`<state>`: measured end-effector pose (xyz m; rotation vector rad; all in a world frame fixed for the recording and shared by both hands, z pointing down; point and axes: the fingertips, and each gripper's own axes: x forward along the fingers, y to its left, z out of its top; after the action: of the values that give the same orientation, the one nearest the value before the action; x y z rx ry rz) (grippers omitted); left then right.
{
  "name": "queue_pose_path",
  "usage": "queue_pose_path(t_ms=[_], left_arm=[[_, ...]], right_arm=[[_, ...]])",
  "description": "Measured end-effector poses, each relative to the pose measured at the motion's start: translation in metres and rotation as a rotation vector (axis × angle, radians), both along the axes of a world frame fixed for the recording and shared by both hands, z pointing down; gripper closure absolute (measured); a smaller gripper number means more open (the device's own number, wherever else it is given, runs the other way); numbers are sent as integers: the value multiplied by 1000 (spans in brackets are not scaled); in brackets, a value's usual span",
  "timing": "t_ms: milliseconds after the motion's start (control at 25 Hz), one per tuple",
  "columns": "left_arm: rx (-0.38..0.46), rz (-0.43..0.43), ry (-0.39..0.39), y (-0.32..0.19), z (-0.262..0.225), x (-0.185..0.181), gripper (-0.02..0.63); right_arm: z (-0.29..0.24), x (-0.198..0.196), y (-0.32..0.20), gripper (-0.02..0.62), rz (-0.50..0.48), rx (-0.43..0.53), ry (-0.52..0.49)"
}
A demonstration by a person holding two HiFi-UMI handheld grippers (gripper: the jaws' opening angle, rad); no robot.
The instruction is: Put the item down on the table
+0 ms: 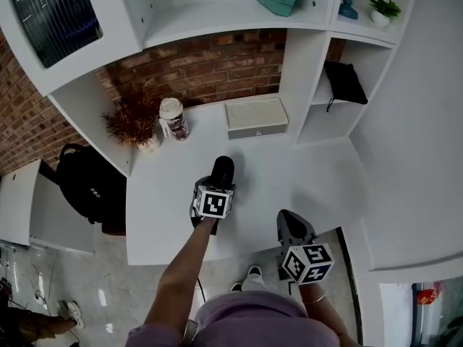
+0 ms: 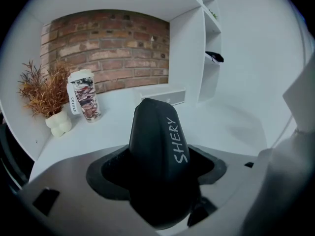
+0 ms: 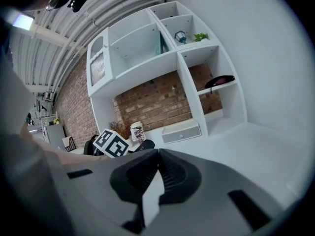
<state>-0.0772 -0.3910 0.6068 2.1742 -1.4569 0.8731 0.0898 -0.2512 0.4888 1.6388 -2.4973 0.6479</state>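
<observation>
A black oblong case [image 2: 158, 146] with "SHERY" written on it in white is clamped between the jaws of my left gripper [image 1: 218, 181]. It points toward the back wall over the middle of the white table [image 1: 311, 176]. Whether the case [image 1: 223, 169] touches the table I cannot tell. My right gripper [image 1: 291, 227] hangs at the table's near edge, to the right of the left one. In the right gripper view its jaws [image 3: 157, 155] meet at the tips with nothing between them.
At the back of the table stand a patterned coffee cup [image 1: 173, 118], a dried plant in a white vase [image 1: 135, 123] and a low white box [image 1: 256, 116]. A black pouch [image 1: 343, 82] lies in the right shelf niche. A black backpack [image 1: 90, 181] sits left of the table.
</observation>
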Motion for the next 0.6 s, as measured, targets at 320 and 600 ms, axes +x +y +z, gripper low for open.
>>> queue_pose_path(t_ms=[320, 600], left_arm=[[-61, -1, -12, -19, 23, 2, 255], [-88, 2, -42, -29, 33, 1, 255]], right_arm=[[3, 9, 2, 601, 17, -13, 5], [4, 17, 3, 601, 36, -17, 11]])
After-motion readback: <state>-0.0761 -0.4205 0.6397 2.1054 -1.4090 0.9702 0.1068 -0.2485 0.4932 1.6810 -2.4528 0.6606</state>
